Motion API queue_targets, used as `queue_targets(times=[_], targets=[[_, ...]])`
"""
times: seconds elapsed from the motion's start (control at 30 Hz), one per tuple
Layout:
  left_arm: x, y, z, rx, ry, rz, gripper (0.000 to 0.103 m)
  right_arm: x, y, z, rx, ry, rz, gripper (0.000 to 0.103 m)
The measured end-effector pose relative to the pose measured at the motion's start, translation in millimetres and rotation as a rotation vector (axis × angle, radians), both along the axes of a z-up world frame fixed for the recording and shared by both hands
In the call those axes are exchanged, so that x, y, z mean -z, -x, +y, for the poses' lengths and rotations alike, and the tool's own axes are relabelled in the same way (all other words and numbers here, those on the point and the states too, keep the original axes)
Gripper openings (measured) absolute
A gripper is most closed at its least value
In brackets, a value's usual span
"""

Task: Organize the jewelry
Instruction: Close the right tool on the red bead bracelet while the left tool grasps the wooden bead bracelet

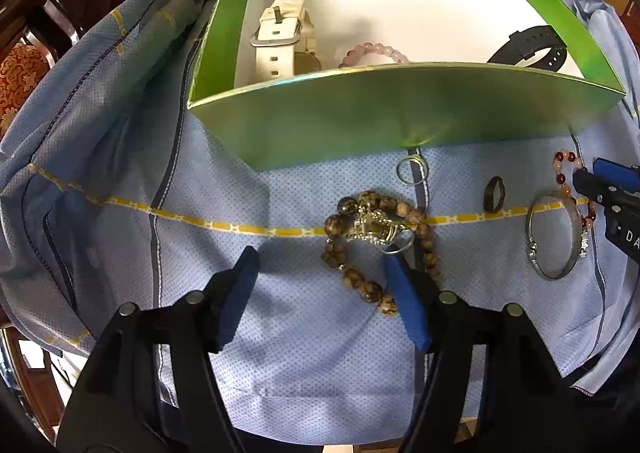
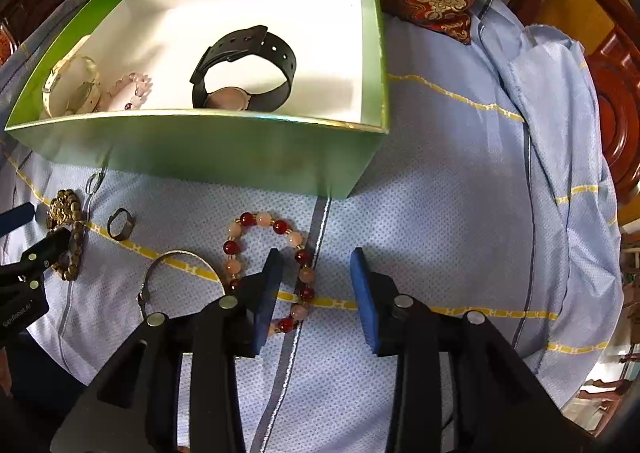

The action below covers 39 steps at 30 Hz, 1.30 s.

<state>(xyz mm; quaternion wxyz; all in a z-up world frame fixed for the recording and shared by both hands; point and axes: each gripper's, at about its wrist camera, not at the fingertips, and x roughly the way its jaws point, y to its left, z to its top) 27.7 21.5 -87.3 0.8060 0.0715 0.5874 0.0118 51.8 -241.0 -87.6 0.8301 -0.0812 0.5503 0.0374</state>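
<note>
Partly readable "GenRobot.AI" marks the left hand-held gripper (image 2: 24,229) body.

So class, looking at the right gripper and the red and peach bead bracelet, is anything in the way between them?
Nothing visible. The right gripper hangs open over the red and peach bead bracelet, one side of the loop between its fingers.

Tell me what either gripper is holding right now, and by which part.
Nothing is held. The left gripper stands open beside the brown bead bracelet; the right gripper stands open, straddling one side of the red bead bracelet.
</note>
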Motion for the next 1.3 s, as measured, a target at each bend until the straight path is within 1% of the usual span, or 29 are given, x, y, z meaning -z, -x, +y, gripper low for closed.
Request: queue_targets(times=[0.07, 0.13, 0.2, 0.37, 0.5, 0.67, 0.77, 0.83, 0.87, 0.93, 0.97, 1.03, 1.07, 1.1, 1.13, 1.17, 1.2, 1.3], targets=[[-1, 2, 0, -0.011, 0.002, -0.002, 0.067, 0, 0, -2, 0.001, -0.004, 0.0, 0.038], [-2, 2, 0, -0.019, -0.01, -0.008, 0.073, 1, 1, -2, 0.0, -0.006, 0.0, 0.038], [-1, 3, 0, -0.025, -0.017, -0.012, 0.075, 0, 1, -3, -0.001, -0.007, 0.001, 0.038], [0, 2, 1, -0.018, -0.021, -0.014, 0.075, -1, 0, -2, -0.004, -0.002, 0.01, 0.041], [-1, 4, -1, -0.008, -0.035, -0.021, 0.075, 2, -6, -6, 0.017, 0.008, 0.01, 0.051], [-2, 4, -2, -0.018, -0.034, -0.019, 0.075, 1, -8, -8, 0.022, 0.006, 0.008, 0.052], [-3, 4, -4, -0.017, -0.024, -0.017, 0.071, 2, -8, -9, 0.017, 0.013, 0.001, 0.051], [-4, 5, -7, -0.005, -0.03, -0.023, 0.067, 1, -8, -7, 0.003, 0.005, -0.002, 0.043], [-4, 6, -9, 0.005, -0.036, -0.028, 0.065, 1, -4, -4, -0.002, 0.002, -0.003, 0.04], [-5, 8, -15, 0.029, -0.045, -0.035, 0.056, 0, -2, 1, -0.019, 0.001, -0.006, 0.032], [-6, 8, -18, 0.038, -0.043, -0.037, 0.053, 0, -1, 3, -0.028, 0.005, -0.009, 0.03], [-6, 10, -22, 0.057, -0.027, -0.035, 0.039, 0, 1, 8, -0.039, 0.009, -0.015, 0.022], [-7, 10, -24, 0.065, -0.02, -0.033, 0.036, 0, 2, 10, -0.043, 0.008, -0.016, 0.02], [-7, 10, -26, 0.075, -0.014, -0.031, 0.029, 0, 3, 12, -0.047, 0.003, -0.018, 0.014], [-7, 11, -29, 0.085, -0.01, -0.029, 0.026, 0, 4, 14, -0.049, 0.0, -0.019, 0.009], [-7, 11, -30, 0.092, -0.002, -0.025, 0.019, -1, 5, 15, -0.05, -0.004, -0.021, 0.009], [-7, 11, -32, 0.097, 0.002, -0.022, 0.016, -1, 6, 16, -0.048, -0.002, -0.025, 0.008], [-8, 11, -35, 0.097, 0.003, -0.019, 0.014, -5, 8, 16, -0.047, -0.026, -0.032, 0.008]])
